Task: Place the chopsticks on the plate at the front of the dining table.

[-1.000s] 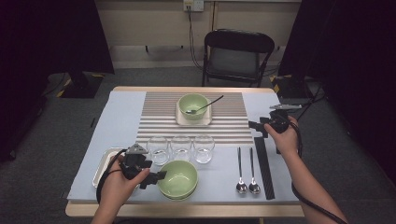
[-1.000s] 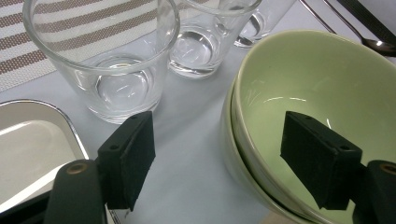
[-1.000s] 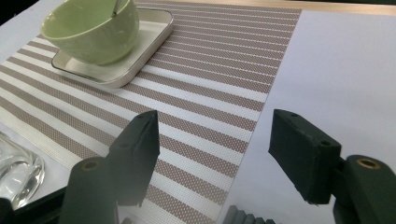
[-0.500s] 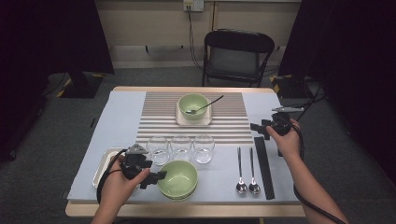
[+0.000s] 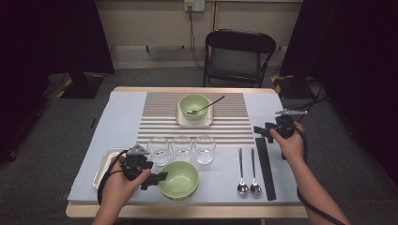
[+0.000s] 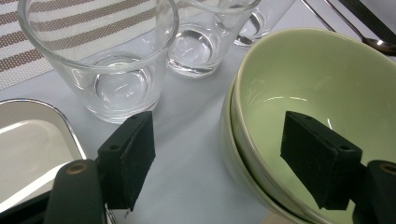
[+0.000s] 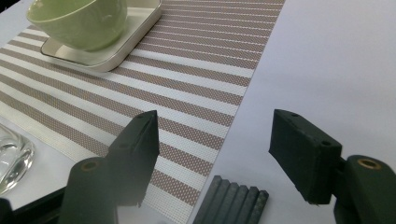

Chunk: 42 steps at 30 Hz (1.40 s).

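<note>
The left gripper (image 5: 157,177) has its jaws spread over the left rim of the stacked green bowls (image 5: 179,179) at the near edge of the table (image 5: 117,117); in the left gripper view one pad (image 6: 322,163) hangs inside the top bowl (image 6: 322,107) and the other pad (image 6: 130,156) sits outside it, not yet clamped. The right gripper (image 5: 263,130) is also open, hovering at the right end of the striped mat (image 5: 197,133), just above the far tip of the dark chopstick bundle (image 7: 231,205).

My worry is the bowls: there are two nested, and if the jaws close only on the upper rim, the lower bowl could cling and then drop, or the whole stack could slide toward the near table edge. The nearest empty glass (image 6: 102,60) stands just beside the outer pad, with the small metal tray (image 6: 32,144) on the other side, so a careless swing left or away could knock the glass over.

Compared with a second ago, the left hand looks unchanged at the bowls, while the right gripper has drifted slightly nearer and lower, from beside the mat toward the chopsticks.
</note>
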### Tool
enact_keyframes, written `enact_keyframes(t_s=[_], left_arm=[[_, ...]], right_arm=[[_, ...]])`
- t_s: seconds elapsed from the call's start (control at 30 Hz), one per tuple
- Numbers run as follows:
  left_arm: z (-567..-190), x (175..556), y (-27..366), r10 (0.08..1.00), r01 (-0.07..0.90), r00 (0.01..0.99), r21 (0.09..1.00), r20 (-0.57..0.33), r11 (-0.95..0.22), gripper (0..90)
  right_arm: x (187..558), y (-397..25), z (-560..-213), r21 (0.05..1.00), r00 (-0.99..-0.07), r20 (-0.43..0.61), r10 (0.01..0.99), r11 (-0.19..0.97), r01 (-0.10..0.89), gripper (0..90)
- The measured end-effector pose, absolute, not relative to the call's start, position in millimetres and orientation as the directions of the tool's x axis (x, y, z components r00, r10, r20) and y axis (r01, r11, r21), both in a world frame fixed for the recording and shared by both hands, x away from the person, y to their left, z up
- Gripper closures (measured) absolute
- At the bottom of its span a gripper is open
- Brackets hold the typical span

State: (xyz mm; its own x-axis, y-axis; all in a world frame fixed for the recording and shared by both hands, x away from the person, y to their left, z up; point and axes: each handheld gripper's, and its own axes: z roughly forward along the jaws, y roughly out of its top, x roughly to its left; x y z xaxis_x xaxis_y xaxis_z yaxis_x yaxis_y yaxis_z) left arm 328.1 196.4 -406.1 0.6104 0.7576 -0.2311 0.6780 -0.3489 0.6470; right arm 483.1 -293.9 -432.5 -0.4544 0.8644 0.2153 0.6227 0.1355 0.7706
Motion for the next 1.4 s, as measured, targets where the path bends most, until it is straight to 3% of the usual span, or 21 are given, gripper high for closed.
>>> enact_keyframes(t_s=[0.9,1.4], left_arm=[[-405,328,197,0.760,0.677,0.610,0.647,-0.226,-0.351,26.0],[-404,327,198,0.763,0.676,0.607,0.649,-0.224,-0.347,26.0]], right_arm=[[472,-309,-451,0.751,-0.428,0.174,0.887,0.162,0.640,33.2],[467,-310,-460,0.729,-0.420,0.154,0.894,0.184,0.659,42.7]])
